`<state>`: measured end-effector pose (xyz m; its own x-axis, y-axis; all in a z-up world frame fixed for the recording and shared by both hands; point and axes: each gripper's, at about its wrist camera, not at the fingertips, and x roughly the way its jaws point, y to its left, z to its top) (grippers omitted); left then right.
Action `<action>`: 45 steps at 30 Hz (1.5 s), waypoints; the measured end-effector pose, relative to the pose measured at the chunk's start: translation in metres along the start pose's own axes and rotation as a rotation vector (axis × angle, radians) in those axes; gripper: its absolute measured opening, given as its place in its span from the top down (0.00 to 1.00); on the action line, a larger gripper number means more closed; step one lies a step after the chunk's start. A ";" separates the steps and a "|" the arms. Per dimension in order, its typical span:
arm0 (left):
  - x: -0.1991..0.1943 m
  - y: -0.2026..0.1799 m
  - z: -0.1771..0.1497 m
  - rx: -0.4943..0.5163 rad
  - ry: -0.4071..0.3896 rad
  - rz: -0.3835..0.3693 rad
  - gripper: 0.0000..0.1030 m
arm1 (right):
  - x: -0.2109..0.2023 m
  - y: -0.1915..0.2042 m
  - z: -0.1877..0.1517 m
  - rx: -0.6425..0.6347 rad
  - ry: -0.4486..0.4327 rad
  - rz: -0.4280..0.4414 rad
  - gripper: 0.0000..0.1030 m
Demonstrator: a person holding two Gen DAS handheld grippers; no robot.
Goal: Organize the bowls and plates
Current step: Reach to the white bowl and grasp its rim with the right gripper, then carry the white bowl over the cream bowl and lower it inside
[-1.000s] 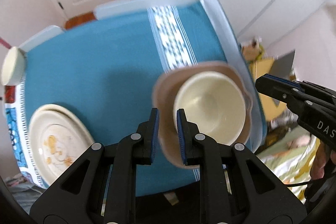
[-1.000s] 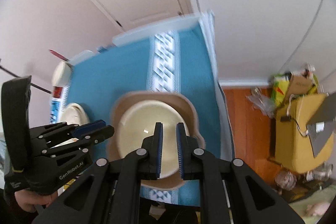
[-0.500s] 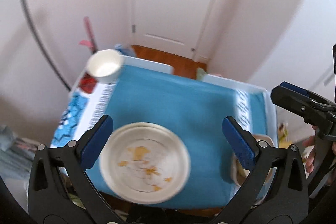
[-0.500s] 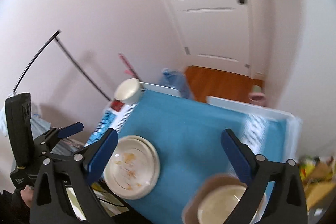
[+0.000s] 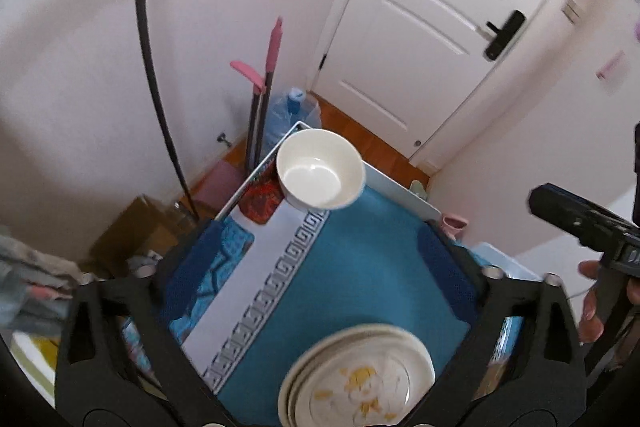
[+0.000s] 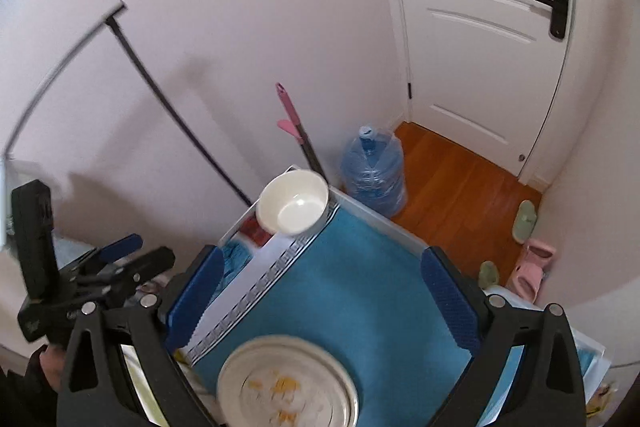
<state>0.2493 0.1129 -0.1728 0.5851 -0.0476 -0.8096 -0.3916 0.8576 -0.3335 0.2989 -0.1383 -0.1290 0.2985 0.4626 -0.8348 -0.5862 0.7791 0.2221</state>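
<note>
A white bowl [image 5: 320, 175] [image 6: 294, 203] stands at the far corner of the table, on the white border of the blue cloth [image 5: 352, 267] [image 6: 340, 287]. A stack of cream plates [image 5: 360, 379] [image 6: 288, 383], the top one smeared with yellow food, lies near the front edge. My left gripper [image 5: 320, 230] hovers above the cloth between bowl and plates; its jaws are closing with nothing between them. My right gripper [image 6: 320, 255] hangs wide open and empty over the same stretch. Each gripper shows at the edge of the other's view, the left gripper [image 6: 154, 247] at the left.
A red object [image 5: 260, 203] sits beside the bowl. Off the far table edge stand a blue water jug [image 6: 374, 167], pink-handled mops [image 5: 272, 47] and a slanting black pole [image 6: 180, 131]. A white door [image 6: 480, 27], wooden floor and slippers [image 6: 532, 259] lie beyond.
Both grippers were shut above the brown plate holding a cream bowl; both have opened and swung left across the table. The brown plate has left view; the white bowl and plate stack now show.
</note>
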 end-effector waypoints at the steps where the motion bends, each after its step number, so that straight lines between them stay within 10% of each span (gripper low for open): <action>1: 0.011 0.004 0.002 -0.013 0.008 -0.005 0.21 | 0.020 0.003 0.010 -0.011 0.028 0.000 0.05; 5: 0.079 0.020 0.011 -0.058 0.092 -0.030 0.38 | 0.107 -0.004 0.026 0.051 0.160 0.058 0.05; 9: 0.138 0.029 0.011 -0.070 0.173 -0.031 0.57 | 0.174 -0.016 0.022 0.100 0.234 0.065 0.38; 18: 0.188 0.036 0.016 -0.046 0.224 -0.021 0.79 | 0.248 -0.031 0.013 0.182 0.289 0.120 0.66; 24: 0.193 0.039 0.017 -0.020 0.211 -0.016 0.80 | 0.258 -0.030 0.013 0.196 0.284 0.153 0.84; 45: 0.098 -0.020 0.005 0.155 0.101 -0.005 0.81 | 0.169 -0.016 -0.007 0.195 0.136 0.125 0.84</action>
<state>0.3179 0.0934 -0.2436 0.5098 -0.0965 -0.8549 -0.2698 0.9256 -0.2654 0.3534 -0.0754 -0.2771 0.1214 0.5096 -0.8518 -0.4524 0.7923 0.4094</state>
